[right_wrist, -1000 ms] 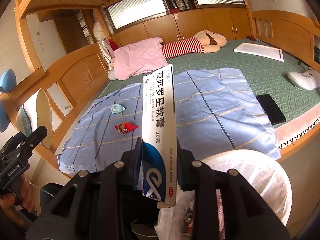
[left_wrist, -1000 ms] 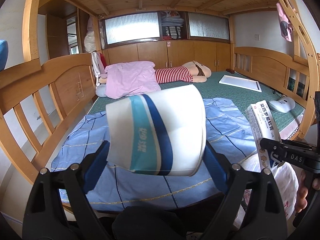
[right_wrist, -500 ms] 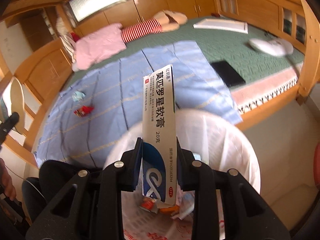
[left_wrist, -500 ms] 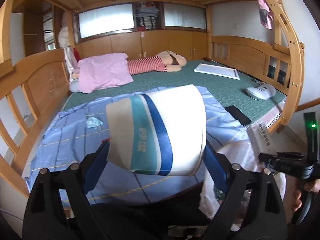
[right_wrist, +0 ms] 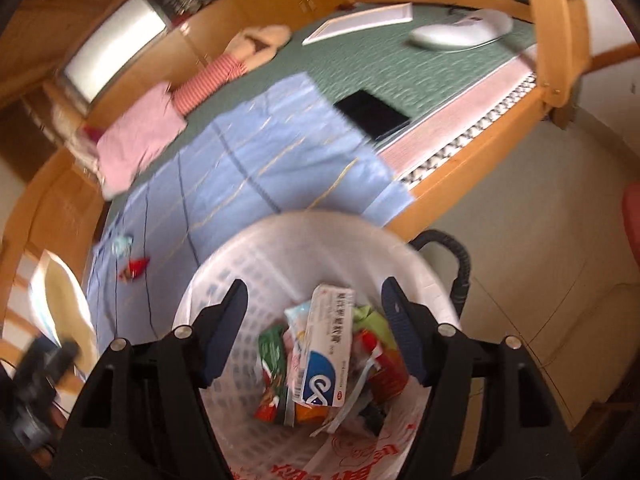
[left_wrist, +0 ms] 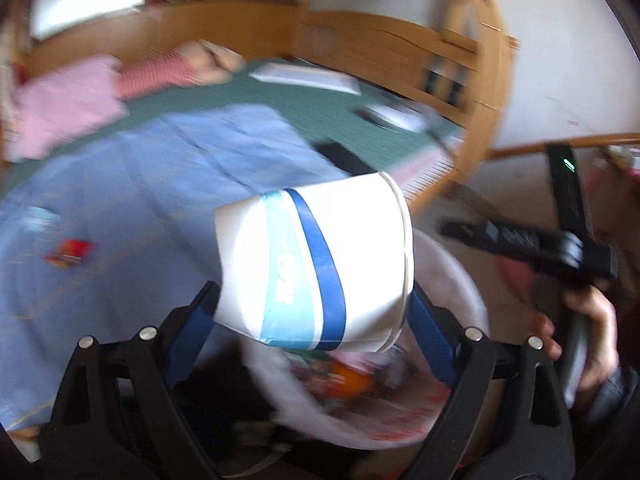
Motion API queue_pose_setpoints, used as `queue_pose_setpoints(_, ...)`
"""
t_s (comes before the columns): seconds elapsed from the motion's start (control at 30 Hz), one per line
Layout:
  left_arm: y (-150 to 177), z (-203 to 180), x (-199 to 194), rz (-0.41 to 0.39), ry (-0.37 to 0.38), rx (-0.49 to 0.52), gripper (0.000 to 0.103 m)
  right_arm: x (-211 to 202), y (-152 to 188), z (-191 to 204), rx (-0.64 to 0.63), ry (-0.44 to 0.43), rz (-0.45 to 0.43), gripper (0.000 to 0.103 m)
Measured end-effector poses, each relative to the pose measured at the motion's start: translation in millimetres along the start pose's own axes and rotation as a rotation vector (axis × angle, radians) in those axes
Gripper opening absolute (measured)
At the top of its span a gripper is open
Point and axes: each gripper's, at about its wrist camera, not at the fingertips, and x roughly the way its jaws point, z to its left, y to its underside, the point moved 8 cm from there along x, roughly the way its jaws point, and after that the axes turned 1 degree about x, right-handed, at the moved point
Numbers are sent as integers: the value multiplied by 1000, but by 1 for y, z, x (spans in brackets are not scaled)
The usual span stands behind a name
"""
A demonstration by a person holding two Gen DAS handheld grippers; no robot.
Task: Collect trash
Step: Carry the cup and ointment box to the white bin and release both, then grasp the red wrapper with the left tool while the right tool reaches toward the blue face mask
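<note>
My left gripper (left_wrist: 314, 296) is shut on a white paper cup (left_wrist: 316, 264) with blue stripes, held sideways just above the white lined bin (left_wrist: 460, 272). The jaws of my right gripper (right_wrist: 315, 286) are opening over that bin (right_wrist: 248, 256). The white and blue ointment box (right_wrist: 324, 352) lies free below them on the wrappers inside, touching neither pad. A red wrapper (right_wrist: 134, 270) and a pale blue scrap (right_wrist: 122, 244) lie on the blue sheet (right_wrist: 260, 152) on the bed. In the left wrist view a hand holds the right gripper (left_wrist: 472, 234) at the right.
The bin stands on the floor against the wooden bed edge (right_wrist: 472, 160). A black tablet (right_wrist: 372, 114), a white device (right_wrist: 460, 32), a white board (right_wrist: 360, 22), a pink pillow (right_wrist: 140, 136) and a striped doll lie on the green mat. A black hose (right_wrist: 456, 256) curves behind the bin.
Both grippers swung down from the bed to over the bin. The right gripper opened and the ointment box dropped into the bin. The left still grips the cup.
</note>
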Motion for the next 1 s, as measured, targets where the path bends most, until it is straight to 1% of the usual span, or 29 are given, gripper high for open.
queue_pose_setpoints(0.03,5,-7,8,21,66,-1,91,-4,-3,-5,12,5,-8,68)
queue_pose_setpoints(0.07,12,-16,21,63,146,-6,94,-8,-6,-8,21,13,-16,68)
queue_pose_setpoints(0.1,19,-21,33,110,199,-22,97,-10,-9,-10,26,20,-20,68)
queue_pose_setpoints(0.13,23,-20,39,133,222,-39,97,-13,-12,-13,30,29,-24,68)
queue_pose_setpoints(0.17,26,-17,44,153,240,-65,97,-14,-14,-15,33,39,-26,68)
queue_pose_setpoints(0.23,26,-1,46,157,232,-103,98,-11,-20,-16,36,46,-21,68)
queue_pose_setpoints(0.33,12,42,34,102,189,-161,99,-2,-25,-11,37,48,-5,68)
queue_pose_setpoints(0.37,0,65,29,70,151,-176,99,2,-25,-7,33,42,2,68)
queue_pose_setpoints(0.4,-9,87,22,40,92,-190,99,5,-27,-3,26,34,7,68)
queue_pose_setpoints(0.43,-18,131,15,13,-55,-225,99,7,-22,-1,25,32,7,68)
queue_pose_setpoints(0.5,-22,195,6,20,-259,-291,99,16,-21,10,-3,26,17,68)
queue_pose_setpoints(0.53,-22,246,4,40,-376,-359,98,18,-19,14,-6,30,18,68)
queue_pose_setpoints(0.57,-23,275,5,50,-413,-402,96,23,-20,19,-22,37,26,68)
queue_pose_setpoints(0.6,-22,314,11,70,-437,-463,90,26,-21,22,-30,42,31,68)
queue_pose_setpoints(0.63,-21,339,17,89,-443,-510,87,28,-21,25,-34,45,35,68)
queue_pose_setpoints(0.67,-14,373,26,120,-443,-586,86,32,-22,29,-39,48,43,68)
queue_pose_setpoints(0.73,-1,418,39,142,-427,-711,86,37,-22,37,-46,44,55,68)
queue_pose_setpoints(0.77,5,436,48,145,-425,-757,86,39,-23,41,-53,46,58,68)
queue_pose_setpoints(0.83,18,454,62,170,-404,-783,86,45,-21,52,-72,61,60,68)
queue_pose_setpoints(0.87,24,459,69,187,-395,-781,75,48,-22,58,-89,71,61,68)
queue_pose_setpoints(0.9,30,462,73,203,-390,-781,60,52,-22,66,-104,77,64,68)
queue_pose_setpoints(0.93,34,463,74,211,-397,-770,55,54,-22,72,-113,80,65,68)
queue_pose_setpoints(0.97,33,464,70,200,-411,-742,33,58,-24,81,-127,81,66,68)
queue_pose_setpoints(1.0,33,462,69,197,-384,-721,21,62,-25,90,-143,76,66,68)
